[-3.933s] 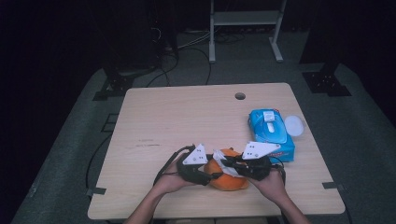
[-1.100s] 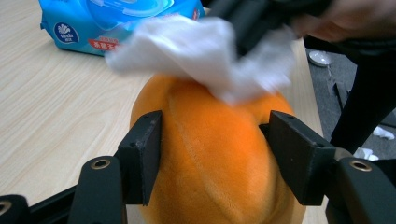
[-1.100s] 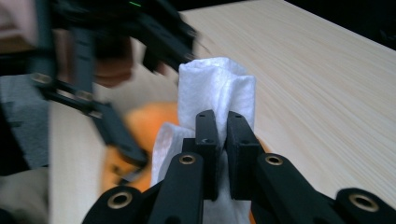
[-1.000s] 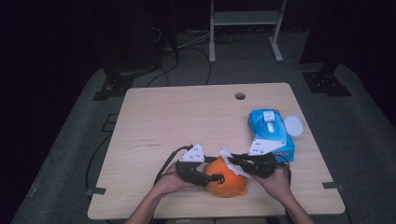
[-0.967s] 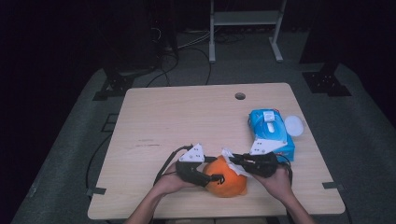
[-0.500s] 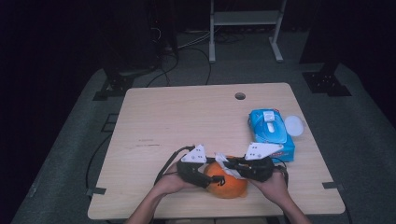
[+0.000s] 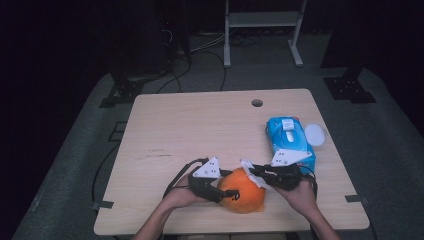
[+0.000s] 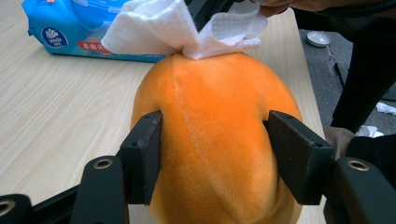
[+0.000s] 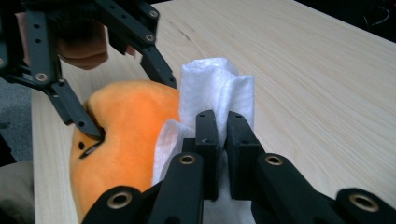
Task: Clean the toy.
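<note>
An orange plush pumpkin [image 7: 243, 190] [image 8: 215, 135] [image 9: 122, 140] sits near the table's front edge. My left gripper [image 7: 222, 192] [image 8: 215, 158] is shut on it, one jaw pressed into each side. My right gripper [image 7: 254, 172] [image 9: 222, 154] is shut on a folded white wipe [image 7: 252, 172] [image 8: 182, 28] [image 9: 217, 93]. The wipe rests against the top of the pumpkin, on its right side in the high view. A person's hands hold both grippers from the table's near edge.
A blue pack of wet wipes [image 7: 289, 140] [image 8: 70, 28] lies on the wooden table [image 7: 200, 130] just right of the grippers. A small white round lid [image 7: 314, 134] sits beside the pack at the table's right edge. A hole [image 7: 257, 103] is at the back.
The right gripper with the wipe has shifted slightly over the pumpkin's top. The pumpkin has moved a little under it. The left gripper keeps its hold.
</note>
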`<act>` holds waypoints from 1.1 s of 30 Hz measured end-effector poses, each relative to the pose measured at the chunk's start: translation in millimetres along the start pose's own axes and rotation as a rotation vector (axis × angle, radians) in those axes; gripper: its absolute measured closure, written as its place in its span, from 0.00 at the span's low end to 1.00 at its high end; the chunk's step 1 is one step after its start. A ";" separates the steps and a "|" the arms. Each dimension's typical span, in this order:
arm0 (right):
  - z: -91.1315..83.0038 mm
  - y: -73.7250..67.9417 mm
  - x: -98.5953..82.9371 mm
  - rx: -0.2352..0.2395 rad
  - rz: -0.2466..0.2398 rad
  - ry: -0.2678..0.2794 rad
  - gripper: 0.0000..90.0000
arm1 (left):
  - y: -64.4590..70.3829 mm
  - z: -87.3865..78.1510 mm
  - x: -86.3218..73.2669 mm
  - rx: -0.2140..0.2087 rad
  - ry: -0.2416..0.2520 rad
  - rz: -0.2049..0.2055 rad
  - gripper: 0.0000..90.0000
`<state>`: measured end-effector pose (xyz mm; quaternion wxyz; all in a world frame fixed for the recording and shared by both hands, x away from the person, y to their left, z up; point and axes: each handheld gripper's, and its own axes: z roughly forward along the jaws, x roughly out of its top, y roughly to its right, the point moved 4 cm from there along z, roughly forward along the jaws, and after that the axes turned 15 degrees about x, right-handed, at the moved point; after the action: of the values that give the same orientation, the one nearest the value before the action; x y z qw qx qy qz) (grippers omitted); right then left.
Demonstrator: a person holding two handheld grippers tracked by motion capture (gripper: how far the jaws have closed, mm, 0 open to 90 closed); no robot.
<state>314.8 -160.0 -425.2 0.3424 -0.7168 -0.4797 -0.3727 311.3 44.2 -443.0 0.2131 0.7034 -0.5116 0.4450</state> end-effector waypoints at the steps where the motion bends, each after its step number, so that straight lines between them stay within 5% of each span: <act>1: 1.3 -1.7 1.1 0.003 -0.005 0.000 0.93 | -0.5 -0.3 -0.4 -0.002 0.000 -0.002 0.42; 6: 6.2 -7.1 2.8 0.011 -0.021 -0.006 0.93 | -8.8 0.2 -1.0 -0.024 -0.040 -0.099 0.21; 9: 6.9 -9.9 4.6 0.019 -0.025 -0.004 0.93 | -7.9 1.7 -2.4 -0.043 -0.030 -0.119 0.25; 17: 24.2 -30.8 17.4 0.092 -0.070 0.021 0.93 | 3.0 0.4 2.4 -0.013 -0.010 -0.005 0.38; 26: 8.6 -11.9 9.4 0.036 -0.029 0.035 0.93 | 3.3 -0.7 0.3 -0.020 0.012 0.014 0.42; 33: 21.0 -24.7 14.5 0.072 -0.055 0.040 0.93 | 6.9 -1.2 1.8 -0.017 0.007 0.057 0.42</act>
<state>299.5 -128.3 -419.7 0.3672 -0.6829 -0.5052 -0.3788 304.6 41.5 -442.0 0.2082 0.6852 -0.5345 0.4488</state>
